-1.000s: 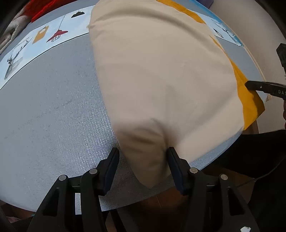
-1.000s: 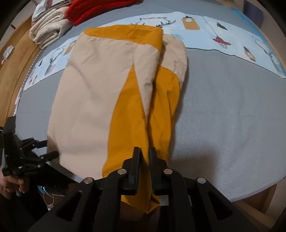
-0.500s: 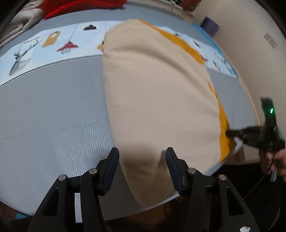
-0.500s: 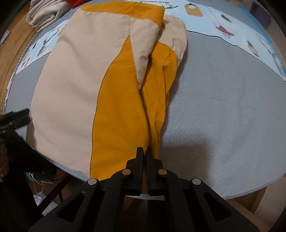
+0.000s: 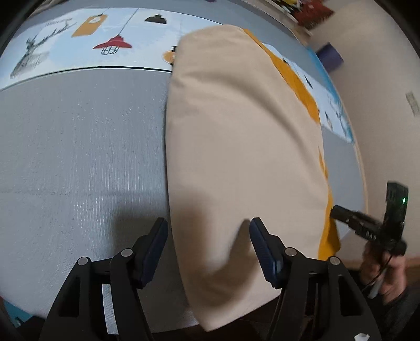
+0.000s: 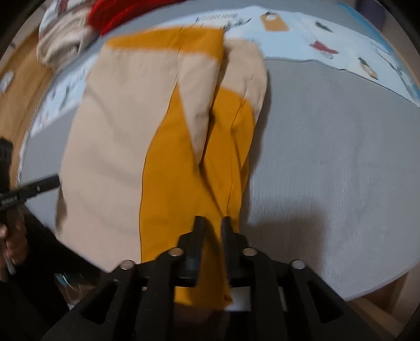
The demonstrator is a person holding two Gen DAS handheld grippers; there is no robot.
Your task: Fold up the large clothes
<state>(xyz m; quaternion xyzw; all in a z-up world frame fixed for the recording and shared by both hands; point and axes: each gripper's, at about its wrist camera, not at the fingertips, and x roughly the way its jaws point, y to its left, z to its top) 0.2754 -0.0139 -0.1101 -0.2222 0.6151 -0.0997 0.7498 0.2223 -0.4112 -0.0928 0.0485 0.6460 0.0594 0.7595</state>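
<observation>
Beige-and-mustard garment (image 5: pixel 241 147) lay lengthwise on the grey padded table (image 5: pixel 78 157), folded into a long strip, near end hanging over the table's near edge. Far end overlapped the light-blue printed runner (image 5: pixel 78 44) with lamp and deer drawings.

Left gripper (image 5: pixel 208 236): jaws were opening, wide apart, straddling the beige corner. Cloth sat between the pads, but neither pad pressed on it, so released.

Right gripper (image 6: pixel 211 225): jaws were opening too, narrow gap, mustard panel (image 6: pixel 183 183) running between the fingers. Gap visible on both sides of the cloth, so not clamped. Frame blurred, so contact on the inner faces was hard to rule out fully.

Right-wrist view showed the mustard strip down the garment's middle and right side, beige on the left and top right. Red knit (image 6: pixel 118 13) and a cream folded pile (image 6: pixel 63 39) sat at the far left corner of the table.

Each gripper showed at the edge of the other's view, with a hand (image 5: pixel 388 272) on the right one's handle.
</observation>
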